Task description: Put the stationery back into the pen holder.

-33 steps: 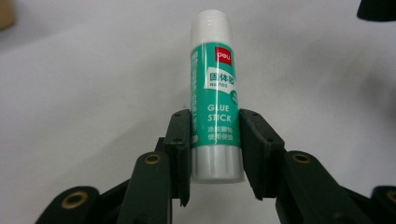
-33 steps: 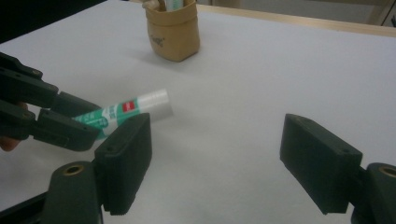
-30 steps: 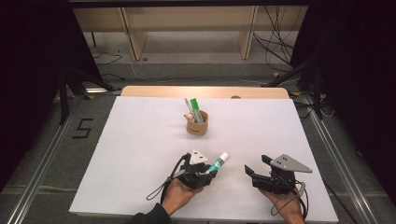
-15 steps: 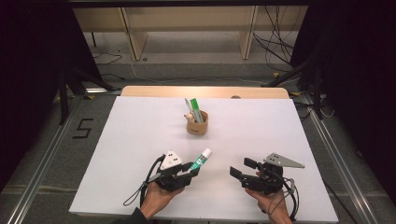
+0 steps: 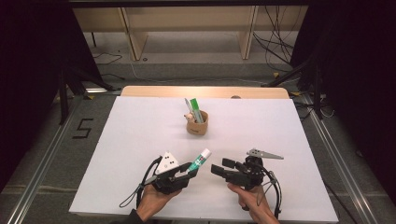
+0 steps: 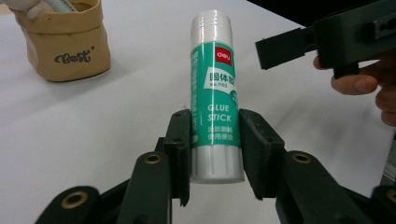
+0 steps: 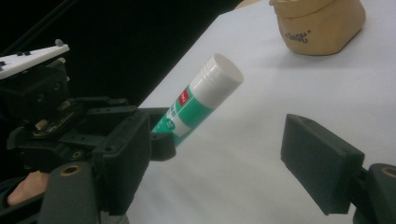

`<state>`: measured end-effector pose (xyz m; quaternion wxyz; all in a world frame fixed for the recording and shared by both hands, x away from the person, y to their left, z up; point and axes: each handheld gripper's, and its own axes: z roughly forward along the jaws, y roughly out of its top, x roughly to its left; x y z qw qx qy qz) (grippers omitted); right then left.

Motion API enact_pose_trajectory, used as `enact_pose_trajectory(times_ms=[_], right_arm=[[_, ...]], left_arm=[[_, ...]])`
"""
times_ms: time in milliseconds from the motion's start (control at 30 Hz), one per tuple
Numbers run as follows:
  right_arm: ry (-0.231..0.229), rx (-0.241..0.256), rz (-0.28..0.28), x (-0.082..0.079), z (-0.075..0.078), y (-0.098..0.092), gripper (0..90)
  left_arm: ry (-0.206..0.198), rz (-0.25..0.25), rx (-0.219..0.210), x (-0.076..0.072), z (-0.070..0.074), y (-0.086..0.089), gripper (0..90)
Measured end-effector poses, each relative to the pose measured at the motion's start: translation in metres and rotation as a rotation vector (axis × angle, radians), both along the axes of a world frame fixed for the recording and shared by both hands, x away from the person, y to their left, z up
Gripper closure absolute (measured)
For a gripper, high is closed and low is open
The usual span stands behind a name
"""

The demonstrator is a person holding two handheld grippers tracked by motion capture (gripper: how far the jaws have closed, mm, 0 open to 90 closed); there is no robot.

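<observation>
Glue stick (image 6: 215,93) green, white cap; pouch (image 5: 196,124) tan.

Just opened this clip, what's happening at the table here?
A person at a white table holds a tool in each hand. The left tool is clamped on the lower part of a green glue stick, white cap pointing away toward the small tan pouch of pens at mid-table. The right tool sits open just beside the glue stick, jaws spread and touching nothing, aimed toward the left tool. It looks like a handover or a cap pull is being lined up.
</observation>
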<state>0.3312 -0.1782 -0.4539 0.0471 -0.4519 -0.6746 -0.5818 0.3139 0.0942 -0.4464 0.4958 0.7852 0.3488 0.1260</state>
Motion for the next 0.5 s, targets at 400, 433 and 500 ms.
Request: enact_pose_trajectory(times_ms=[400, 433, 500], right_arm=[[0.063, 0.067, 0.016, 0.015, -0.005, 0.015, 31.8], [0.066, 0.071, 0.018, 0.016, -0.006, 0.016, 32.1], [0.073, 0.077, 0.025, 0.018, -0.008, 0.019, 32.1]], left_arm=[[0.002, -0.013, -0.01, -0.002, -0.001, -0.004, 65.9], [-0.001, -0.013, -0.012, -0.002, -0.001, -0.004, 65.9], [0.0, -0.019, -0.02, -0.002, 0.0, -0.005, 65.9]])
